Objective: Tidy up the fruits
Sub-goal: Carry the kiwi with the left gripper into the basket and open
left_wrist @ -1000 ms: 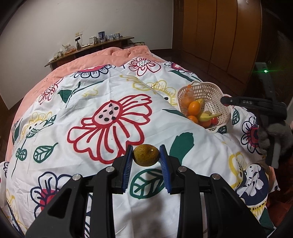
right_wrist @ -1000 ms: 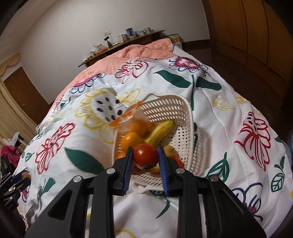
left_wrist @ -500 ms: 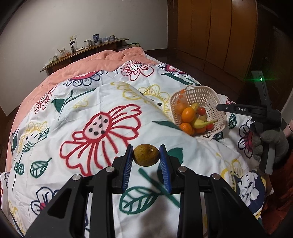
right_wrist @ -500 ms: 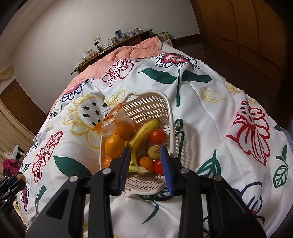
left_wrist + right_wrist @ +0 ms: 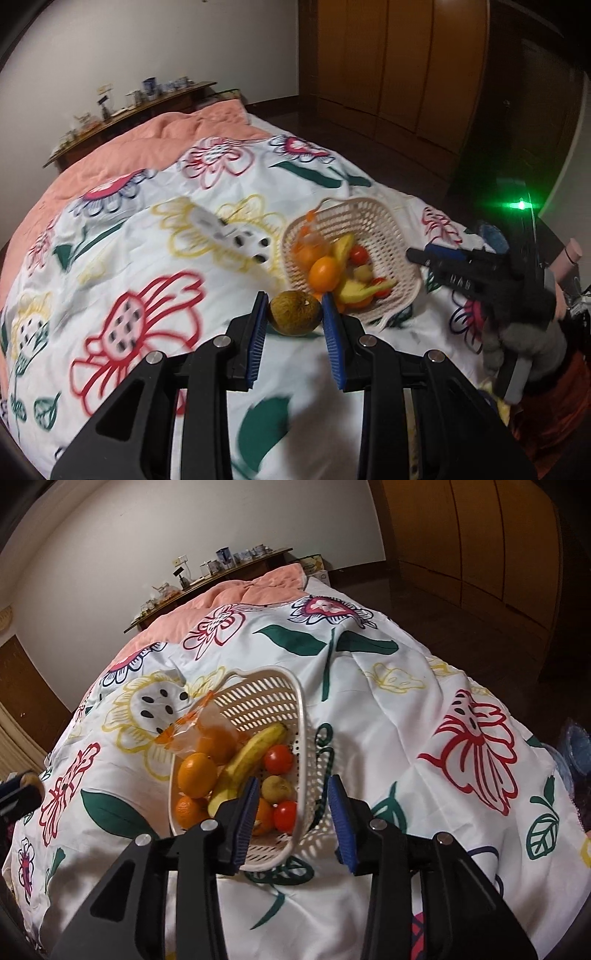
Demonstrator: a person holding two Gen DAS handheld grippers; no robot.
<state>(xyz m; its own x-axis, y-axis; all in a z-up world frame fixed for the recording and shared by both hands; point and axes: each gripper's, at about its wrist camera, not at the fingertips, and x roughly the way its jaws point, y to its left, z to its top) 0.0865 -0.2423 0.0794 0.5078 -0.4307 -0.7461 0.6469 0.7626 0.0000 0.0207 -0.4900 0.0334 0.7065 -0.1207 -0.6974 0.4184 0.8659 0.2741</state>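
Note:
My left gripper (image 5: 294,300) is shut on a round brownish-green fruit (image 5: 294,314), held just left of the white plastic basket (image 5: 369,221) on the bed. Oranges (image 5: 197,775), a banana (image 5: 251,757), tomatoes (image 5: 279,758) and a small greenish fruit (image 5: 277,787) lie in the basket (image 5: 258,698), with a bag of oranges (image 5: 212,734) at its left rim. My right gripper (image 5: 293,781) hovers over the basket's near right rim. Its jaws are opening and nothing is pressed between them. From the left wrist view, a gloved hand (image 5: 524,332) holds the right gripper (image 5: 419,255) beside the basket.
The bed carries a white floral duvet (image 5: 406,709) and a pink blanket (image 5: 147,147) at its far end. A wooden shelf with small items (image 5: 129,107) runs along the back wall. Wooden wardrobe doors (image 5: 406,74) and dark floor lie to the right.
My right gripper let go of the tomato, which now lies in the basket, and its jaws have widened. My left gripper carried the brownish fruit rightward, close to the basket.

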